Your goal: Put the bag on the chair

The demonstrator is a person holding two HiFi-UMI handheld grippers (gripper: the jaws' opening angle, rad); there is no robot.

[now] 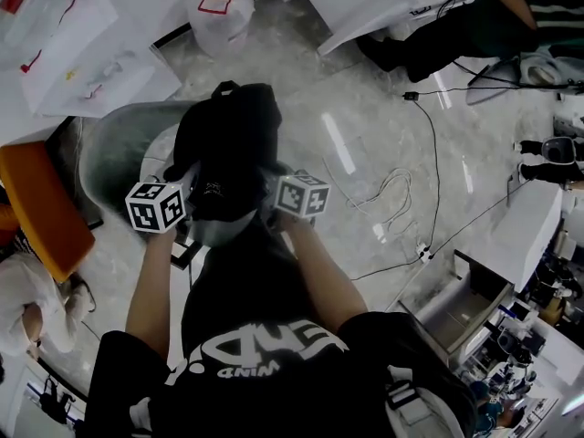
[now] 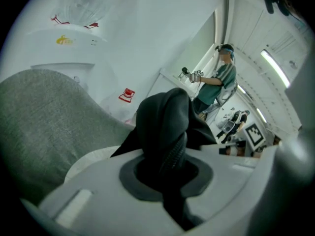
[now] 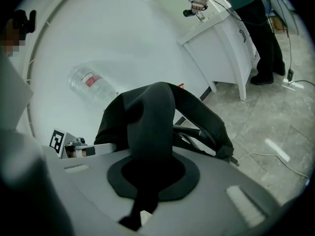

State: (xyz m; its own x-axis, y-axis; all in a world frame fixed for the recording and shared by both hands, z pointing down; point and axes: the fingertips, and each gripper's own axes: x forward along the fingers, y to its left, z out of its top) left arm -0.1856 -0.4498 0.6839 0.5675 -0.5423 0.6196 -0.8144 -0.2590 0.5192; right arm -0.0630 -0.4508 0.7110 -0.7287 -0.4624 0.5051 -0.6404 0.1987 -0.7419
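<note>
A black bag [image 1: 226, 149] hangs between my two grippers, just above the grey chair [image 1: 114, 153] at the left. My left gripper [image 1: 187, 176] is shut on the bag's left side; black fabric [image 2: 165, 132] fills its jaws, with the chair's grey back [image 2: 44, 127] close behind. My right gripper [image 1: 278, 179] is shut on the bag's right side, a black fold [image 3: 147, 132] rising out of its jaws. The bag's straps [image 3: 202, 132] trail to the right. Whether the bag touches the seat is hidden.
A white table [image 1: 68, 53] with a plastic sheet stands behind the chair, a large water bottle [image 1: 219, 12] on the floor beside it. An orange seat [image 1: 36, 208] is at the left. Cables [image 1: 392, 199] lie on the marble floor at right. A person stands by a white desk [image 3: 221, 33].
</note>
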